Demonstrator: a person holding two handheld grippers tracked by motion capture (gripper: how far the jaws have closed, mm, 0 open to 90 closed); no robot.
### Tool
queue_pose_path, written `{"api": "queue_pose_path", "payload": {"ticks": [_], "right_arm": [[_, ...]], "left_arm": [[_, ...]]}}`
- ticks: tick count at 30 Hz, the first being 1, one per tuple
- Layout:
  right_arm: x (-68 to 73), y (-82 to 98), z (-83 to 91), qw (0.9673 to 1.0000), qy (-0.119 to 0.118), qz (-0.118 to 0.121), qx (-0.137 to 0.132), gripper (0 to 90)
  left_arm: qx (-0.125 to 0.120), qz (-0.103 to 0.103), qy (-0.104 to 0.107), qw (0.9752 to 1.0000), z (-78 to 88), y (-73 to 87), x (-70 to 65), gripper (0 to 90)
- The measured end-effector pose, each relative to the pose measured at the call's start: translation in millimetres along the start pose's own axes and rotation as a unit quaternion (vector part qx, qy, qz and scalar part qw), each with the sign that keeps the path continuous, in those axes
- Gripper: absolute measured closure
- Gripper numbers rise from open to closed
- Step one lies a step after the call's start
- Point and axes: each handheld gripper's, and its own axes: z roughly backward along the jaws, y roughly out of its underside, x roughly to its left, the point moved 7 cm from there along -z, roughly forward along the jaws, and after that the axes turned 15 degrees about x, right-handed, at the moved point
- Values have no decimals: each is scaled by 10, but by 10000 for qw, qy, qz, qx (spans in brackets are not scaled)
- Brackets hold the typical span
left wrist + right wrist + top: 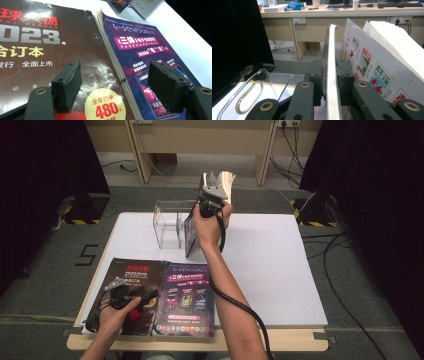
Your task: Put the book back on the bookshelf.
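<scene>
Here the right claw (329, 82) pinches an upright magazine (332, 62) beside the clear rack (170, 222); the left claw (115, 87) gapes wide over two flat magazines (75, 50).

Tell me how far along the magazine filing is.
Nothing looks fully filed yet. The right hand-held gripper holds one magazine upright at the clear organizer. The dark magazine and purple magazine are left flat under the open left hand-held gripper.

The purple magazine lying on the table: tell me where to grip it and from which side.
Grip the purple magazine by its free right-hand edge, coming in low from the right. It lies flat, and its left edge butts against the dark magazine, so only that side is clear for the jaws.
</scene>
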Motion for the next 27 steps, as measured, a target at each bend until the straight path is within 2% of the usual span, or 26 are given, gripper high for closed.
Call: {"api": "queue_pose_path", "payload": {"ticks": [3, 13, 27], "right_arm": [[-4, 9, -6, 10000, 21, 67, 31, 779], [4, 62, 31, 9998, 13, 75, 170, 738], [8, 187, 121, 9997, -163, -39, 192, 643]], "left_arm": [[-4, -6, 2, 10000, 5, -1, -3, 264], [1, -16, 0, 10000, 0, 2, -5, 264], [-5, -9, -9, 10000, 2, 0, -4, 264]]}}
